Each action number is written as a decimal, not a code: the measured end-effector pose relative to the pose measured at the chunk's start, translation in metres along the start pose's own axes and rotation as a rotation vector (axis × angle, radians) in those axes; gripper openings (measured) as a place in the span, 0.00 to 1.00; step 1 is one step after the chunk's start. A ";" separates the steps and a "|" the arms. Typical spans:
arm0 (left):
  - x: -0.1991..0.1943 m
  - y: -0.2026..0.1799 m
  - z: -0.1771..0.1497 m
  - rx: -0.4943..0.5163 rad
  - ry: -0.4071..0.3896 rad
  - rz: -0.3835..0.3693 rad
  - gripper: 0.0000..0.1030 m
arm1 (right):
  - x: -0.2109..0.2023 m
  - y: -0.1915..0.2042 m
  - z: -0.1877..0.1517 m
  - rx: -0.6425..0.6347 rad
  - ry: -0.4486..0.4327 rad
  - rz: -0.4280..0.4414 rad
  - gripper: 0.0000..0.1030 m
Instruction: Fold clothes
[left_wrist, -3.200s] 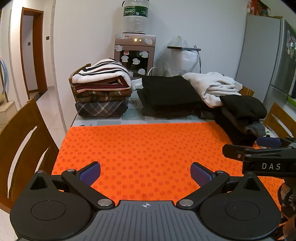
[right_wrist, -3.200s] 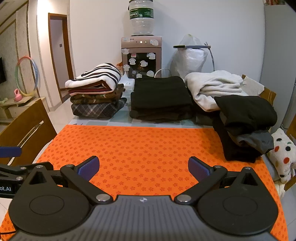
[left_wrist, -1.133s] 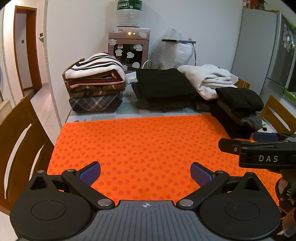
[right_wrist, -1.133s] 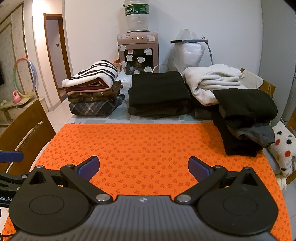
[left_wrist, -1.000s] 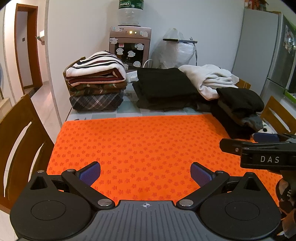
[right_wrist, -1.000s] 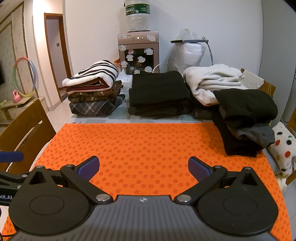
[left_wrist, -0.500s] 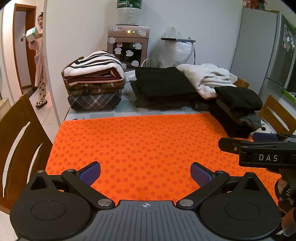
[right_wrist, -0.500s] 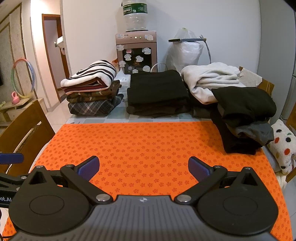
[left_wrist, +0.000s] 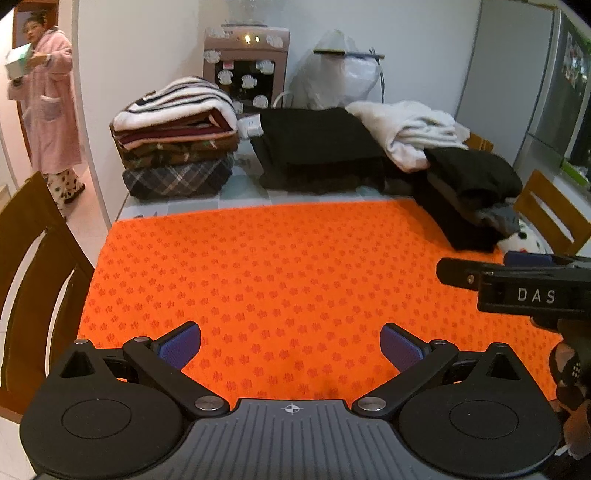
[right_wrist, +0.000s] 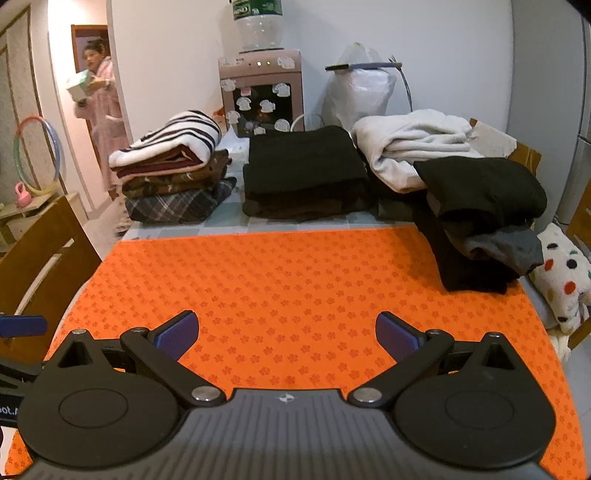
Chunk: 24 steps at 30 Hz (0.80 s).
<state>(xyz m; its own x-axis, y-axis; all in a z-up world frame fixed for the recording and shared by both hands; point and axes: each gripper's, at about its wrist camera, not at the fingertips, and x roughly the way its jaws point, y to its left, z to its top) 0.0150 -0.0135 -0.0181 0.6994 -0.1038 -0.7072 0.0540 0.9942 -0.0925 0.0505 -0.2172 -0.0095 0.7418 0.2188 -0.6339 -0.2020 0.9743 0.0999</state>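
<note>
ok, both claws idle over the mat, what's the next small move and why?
Probably reach the right claw toward the loose black and grey garment heap at the mat's right edge: both claws are open and empty, the left claw too, and the orange patterned mat holds nothing to fold.

the mat (left_wrist: 295, 266) is orange with darker paw prints. at eleven o'clock, a white, dark-striped top (right_wrist: 173, 142) tops a grey plaid fold (right_wrist: 177, 206).

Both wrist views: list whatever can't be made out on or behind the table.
- Water bottle: top cut off by frame edge, left view.
- Dotted plush: lower part hidden by the table edge, right view.
- Fridge papers: too small and blurred to read, left view.
- Dark pile: garment count unclear, folds merge.
</note>
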 end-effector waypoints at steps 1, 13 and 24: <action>0.001 0.000 0.000 -0.001 0.008 -0.001 1.00 | 0.002 0.000 0.000 0.002 0.010 -0.005 1.00; 0.011 0.002 -0.003 -0.011 0.065 -0.008 1.00 | 0.012 -0.005 -0.006 0.028 0.072 0.000 1.00; 0.017 0.005 -0.001 -0.010 0.086 0.012 1.00 | 0.031 -0.003 -0.006 0.033 0.140 0.046 1.00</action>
<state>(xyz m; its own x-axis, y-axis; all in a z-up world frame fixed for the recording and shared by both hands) 0.0269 -0.0104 -0.0316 0.6364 -0.0940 -0.7656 0.0388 0.9952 -0.0900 0.0696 -0.2133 -0.0342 0.6355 0.2554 -0.7287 -0.2104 0.9653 0.1548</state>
